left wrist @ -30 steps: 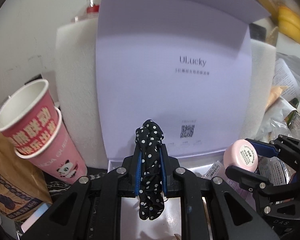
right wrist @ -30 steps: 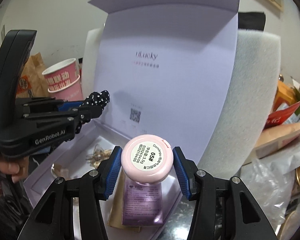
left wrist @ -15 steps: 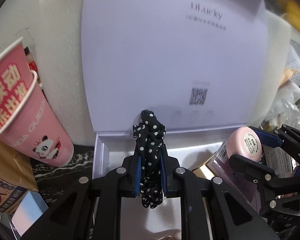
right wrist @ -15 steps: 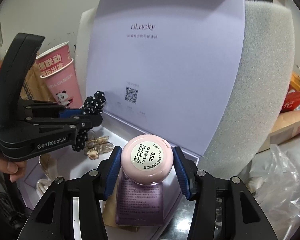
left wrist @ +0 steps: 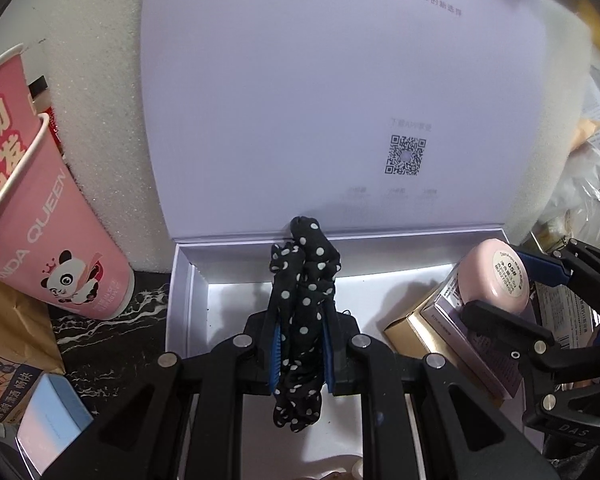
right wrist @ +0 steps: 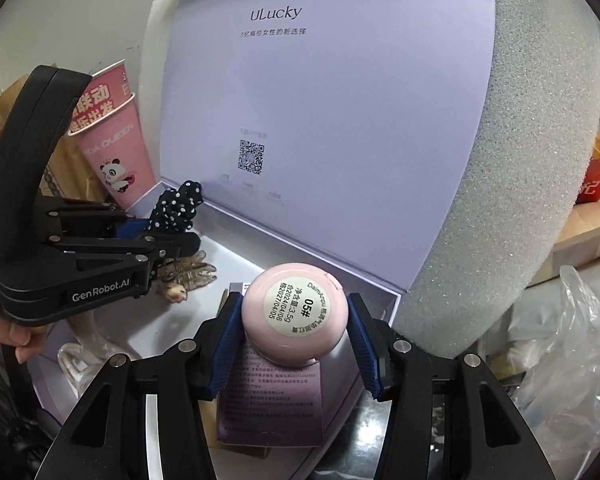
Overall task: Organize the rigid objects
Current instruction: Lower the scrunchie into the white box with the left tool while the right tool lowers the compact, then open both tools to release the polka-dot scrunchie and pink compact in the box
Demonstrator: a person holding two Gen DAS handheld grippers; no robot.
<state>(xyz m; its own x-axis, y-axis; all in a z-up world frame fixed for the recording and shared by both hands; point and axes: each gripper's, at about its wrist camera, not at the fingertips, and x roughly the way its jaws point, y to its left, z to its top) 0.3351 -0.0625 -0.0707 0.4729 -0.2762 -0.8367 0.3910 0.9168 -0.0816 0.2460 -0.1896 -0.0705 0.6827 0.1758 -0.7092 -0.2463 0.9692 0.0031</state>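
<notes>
left gripper (left wrist: pixel 302 354): jaws pinched tight on the scrunchie (left wrist: pixel 304 292), above the box's left half
scrunchie: black fabric, white polka dots, bunched; ends stick out above and below the blue pads
right gripper (right wrist: pixel 296 342): clamped on the pink compact (right wrist: pixel 295 314), over the box's right end
pink compact: round, pale pink, glossy; white label reading "05#" faces the camera
box (left wrist: pixel 188 300): white, shallow, lid (left wrist: pixel 332 92) propped upright, "ULucky" and QR code inside
in box: purple carton (right wrist: pixel 270 408), gold carton (left wrist: pixel 410 330), hair claw (right wrist: pixel 188 278)
left of box: stacked pink paper cups (left wrist: pixel 40 224)
</notes>
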